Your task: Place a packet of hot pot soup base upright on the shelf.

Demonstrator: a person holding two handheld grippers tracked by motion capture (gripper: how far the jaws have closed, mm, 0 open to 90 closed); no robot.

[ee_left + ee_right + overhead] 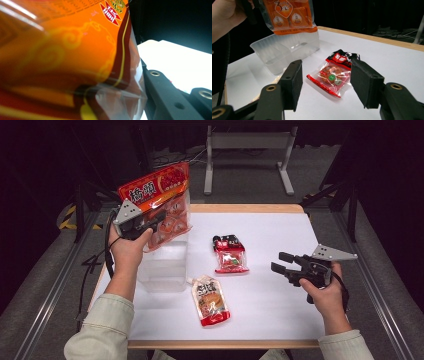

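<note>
The left claw (150, 222) is clamping the big orange snack bag (161, 205) by its edge, and we are seeing the bag hanging upright above the clear plastic bin (164, 265), its lower end just over the bin's far side without clearly touching it. In the left gripper view we are looking at the bag (75, 55) pressed close against the black jaw, its clear film crumpling at the grip.

The right claw (282, 261) is hovering over the right side of the white bench (280, 310), jaws standing apart with nothing between the pads, pointing toward the middle. In the right gripper view we are noting the small red snack packet (332, 75) lying flat on the bench beyond the open jaws, well clear of them, with the bin (287, 50) farther off to its left.

A red-and-white spouted pouch (210, 300) is lying flat just in front of the bin, near the small packet (230, 254) but apart from it.
</note>
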